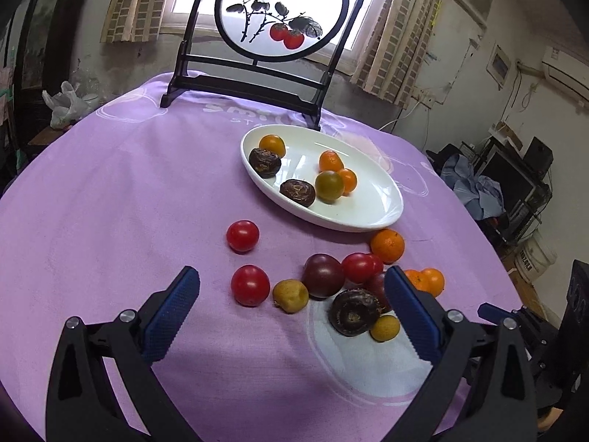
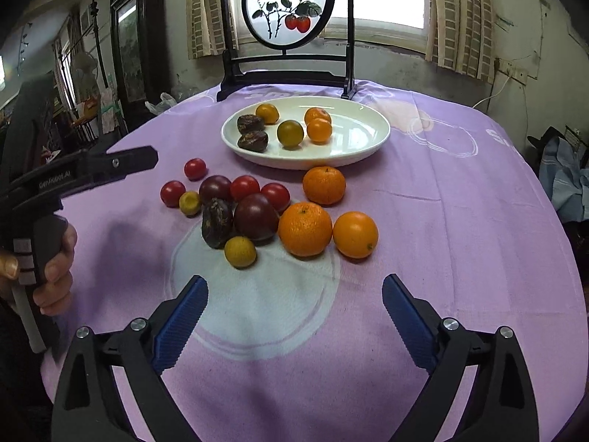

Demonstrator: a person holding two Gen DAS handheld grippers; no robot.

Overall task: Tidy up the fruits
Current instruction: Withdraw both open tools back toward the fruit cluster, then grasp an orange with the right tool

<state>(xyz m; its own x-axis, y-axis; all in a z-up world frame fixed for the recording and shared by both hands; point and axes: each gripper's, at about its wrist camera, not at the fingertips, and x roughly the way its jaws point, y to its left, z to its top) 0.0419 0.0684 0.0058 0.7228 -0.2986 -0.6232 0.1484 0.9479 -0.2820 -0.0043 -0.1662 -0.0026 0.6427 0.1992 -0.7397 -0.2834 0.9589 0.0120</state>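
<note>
A white oval plate (image 1: 383,206) (image 2: 360,143) holds several small fruits: oranges, a green one and two dark brown ones. Loose fruits lie in front of it on the purple cloth: red tomatoes (image 1: 249,284) (image 2: 173,193), dark plums (image 1: 323,274) (image 2: 256,216), oranges (image 2: 304,228), small yellow fruits (image 1: 291,295) (image 2: 240,251) and a dark brown fruit (image 1: 354,313) (image 2: 216,223). My left gripper (image 1: 292,311) is open, low over the loose pile. My right gripper (image 2: 294,313) is open and empty, nearer than the oranges. The left gripper's body (image 2: 84,173) shows at the left in the right wrist view.
A black-framed round screen painted with persimmons (image 1: 281,11) (image 2: 289,3) stands at the table's far edge behind the plate. A white plastic bag (image 1: 64,103) lies beyond the table on the left. Shelves and clutter (image 1: 515,184) stand to the right.
</note>
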